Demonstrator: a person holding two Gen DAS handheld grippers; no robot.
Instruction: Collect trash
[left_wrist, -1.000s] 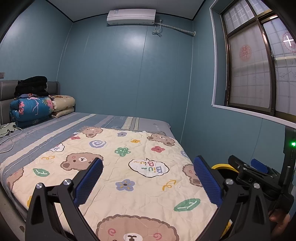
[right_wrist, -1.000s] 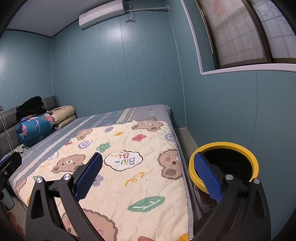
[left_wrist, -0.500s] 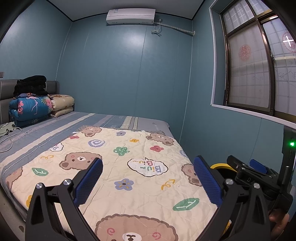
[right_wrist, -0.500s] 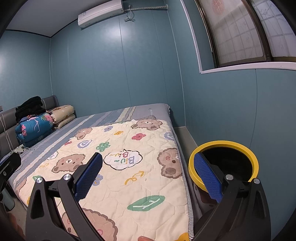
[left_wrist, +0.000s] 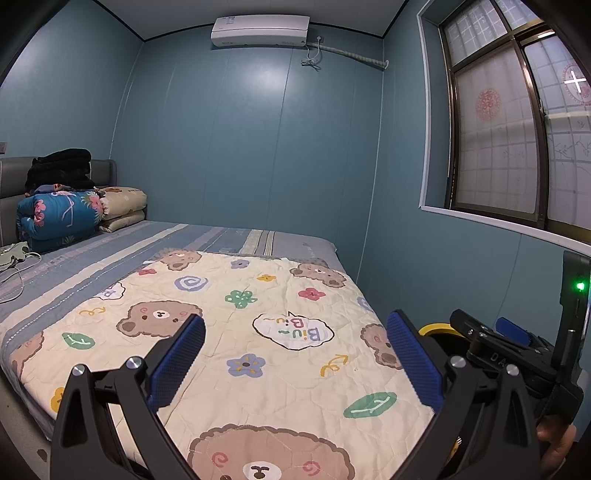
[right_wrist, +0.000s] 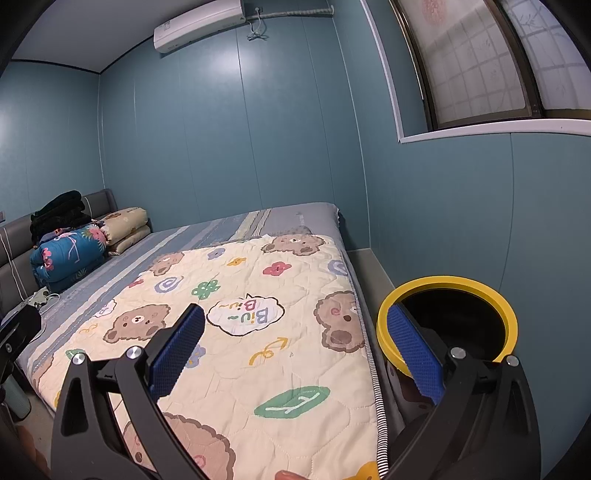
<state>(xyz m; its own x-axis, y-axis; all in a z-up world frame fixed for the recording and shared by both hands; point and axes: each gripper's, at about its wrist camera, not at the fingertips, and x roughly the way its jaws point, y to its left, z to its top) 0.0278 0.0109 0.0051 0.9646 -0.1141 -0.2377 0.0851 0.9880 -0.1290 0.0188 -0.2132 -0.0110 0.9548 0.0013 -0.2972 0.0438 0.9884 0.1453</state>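
A bin with a yellow rim (right_wrist: 448, 284) and a dark inside stands on the floor to the right of the bed, against the blue wall. In the left wrist view only a sliver of that yellow rim (left_wrist: 437, 328) shows behind the right gripper's body. My left gripper (left_wrist: 295, 360) is open above the cartoon-bear quilt (left_wrist: 258, 314), with nothing between its blue pads. My right gripper (right_wrist: 295, 354) is open too, over the quilt's right edge (right_wrist: 364, 332), its right pad overlapping the bin's rim. I see no loose trash on the quilt.
The bed (left_wrist: 221, 236) fills the room's left and middle. Folded bedding (left_wrist: 62, 214) and pillows are stacked at the headboard, with a white cable (left_wrist: 18, 273) nearby. A window (left_wrist: 509, 147) sits in the right wall, an air conditioner (left_wrist: 260, 29) high on the far wall.
The left wrist view has drifted slightly, so the bed scene sits a little lower and further left. Both grippers stay open and nothing on the bed has moved.
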